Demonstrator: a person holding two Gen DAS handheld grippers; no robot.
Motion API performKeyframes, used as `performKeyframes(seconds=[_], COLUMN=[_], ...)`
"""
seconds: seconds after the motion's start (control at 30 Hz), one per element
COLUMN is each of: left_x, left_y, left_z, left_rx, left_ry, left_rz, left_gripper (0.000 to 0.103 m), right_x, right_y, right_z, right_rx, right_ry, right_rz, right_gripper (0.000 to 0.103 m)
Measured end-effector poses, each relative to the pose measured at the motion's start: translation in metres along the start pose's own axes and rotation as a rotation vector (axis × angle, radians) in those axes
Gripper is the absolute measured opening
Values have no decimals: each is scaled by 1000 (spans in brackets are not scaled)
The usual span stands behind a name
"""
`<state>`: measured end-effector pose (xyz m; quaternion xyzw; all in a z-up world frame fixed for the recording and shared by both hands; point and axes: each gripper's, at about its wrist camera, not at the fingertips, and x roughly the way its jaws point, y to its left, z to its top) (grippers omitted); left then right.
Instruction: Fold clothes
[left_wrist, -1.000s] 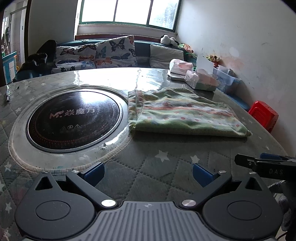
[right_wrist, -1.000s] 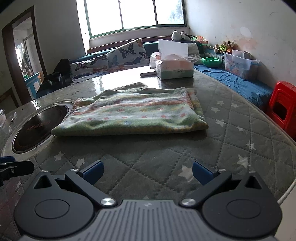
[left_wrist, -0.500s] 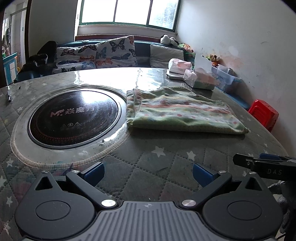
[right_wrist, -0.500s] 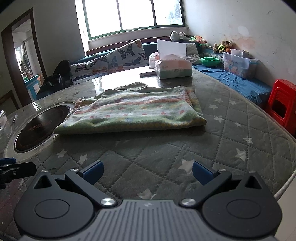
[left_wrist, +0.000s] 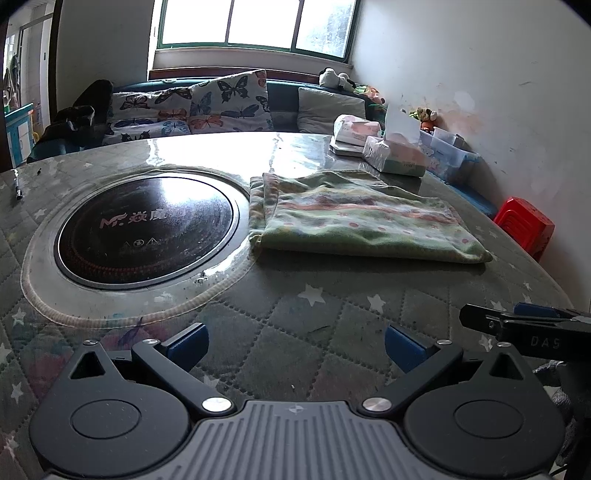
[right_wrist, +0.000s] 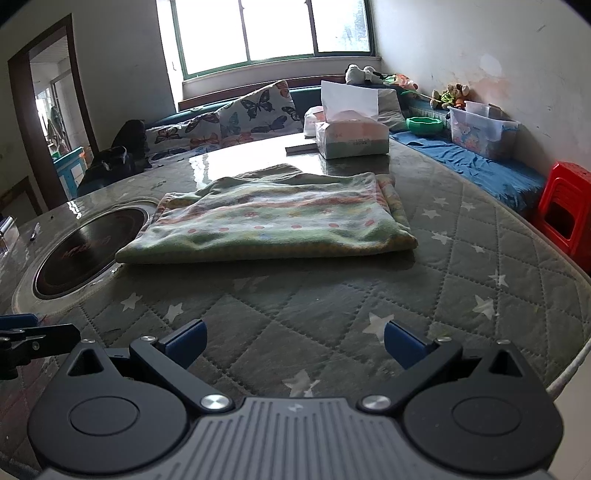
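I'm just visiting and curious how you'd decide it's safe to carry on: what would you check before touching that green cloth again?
1. Left tool empty and open: ok, nothing between its blue fingers.
2. Right tool empty and open: ok.
3. Green cloth lying flat as a folded rectangle: ok; whether another fold is needed, cannot tell.
4. Cloth clear of the black cooktop: not ok, its edge reaches the pale ring around it.
5. Tissue box apart from the cloth: ok, it stands behind it.
6. Both tools clear of each other: ok, side by side over the quilted table.

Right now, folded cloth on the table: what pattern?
Green cloth with pink dotted stripes; clearest in right wrist view.
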<state>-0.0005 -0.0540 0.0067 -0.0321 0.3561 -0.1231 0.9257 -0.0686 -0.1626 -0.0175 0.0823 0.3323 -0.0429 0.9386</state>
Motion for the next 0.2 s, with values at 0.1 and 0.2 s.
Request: performKeyframes(seconds=[0.1,0.2], left_x=[-1,0], left_y=[-1,-2], left_z=[-1,-2], left_rx=[6,10], left_ry=[-5,-4], left_rz=[-3,1], left_gripper=[103,103], right_x=[0,0], right_y=[1,2], right_z=[0,0], right_rx=[-5,-6], right_ry=[-1,0], right_rz=[1,3], right_gripper=[103,103])
